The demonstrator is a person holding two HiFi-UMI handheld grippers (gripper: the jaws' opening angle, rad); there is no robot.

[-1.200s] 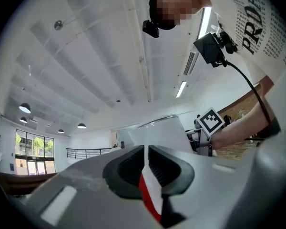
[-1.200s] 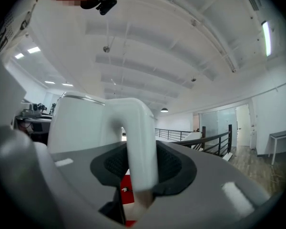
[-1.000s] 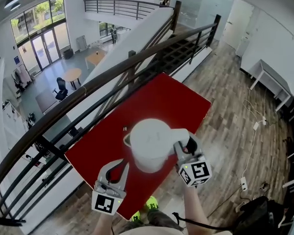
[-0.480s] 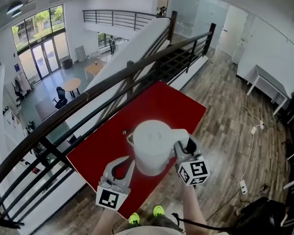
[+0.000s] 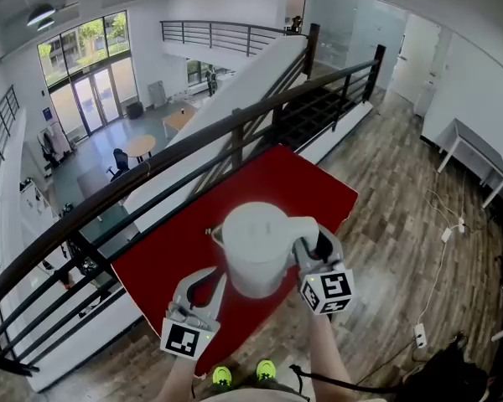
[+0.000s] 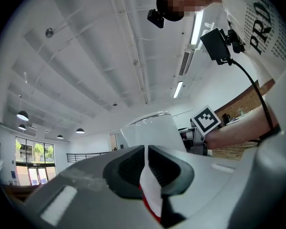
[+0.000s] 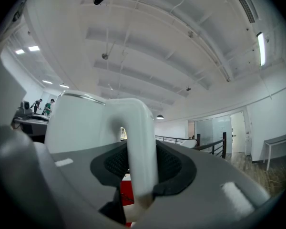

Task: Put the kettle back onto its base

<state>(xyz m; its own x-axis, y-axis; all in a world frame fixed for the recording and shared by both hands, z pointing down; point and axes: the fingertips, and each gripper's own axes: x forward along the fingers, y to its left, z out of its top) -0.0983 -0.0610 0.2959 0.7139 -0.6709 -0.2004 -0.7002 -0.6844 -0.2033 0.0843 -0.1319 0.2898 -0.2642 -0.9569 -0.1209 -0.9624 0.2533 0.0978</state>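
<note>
Right tongs (image 7: 142, 171) clenched on smooth white kettle (image 5: 253, 239) by its curved handle; left tongs (image 6: 147, 166) clenched empty.

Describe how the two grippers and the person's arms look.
Both the left gripper and right gripper are pale grey plastic shells with black ribbed pads. Each carries a white cube printed with black square markers. The forearms are bare; the person wears a white printed top with a black cable.

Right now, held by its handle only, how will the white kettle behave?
Likely rigid: the kettle looks hard plastic. Gripped only at the handle by the right hand-held gripper, its body hangs off-centre, so it may tilt. Smooth handle could slip.
</note>
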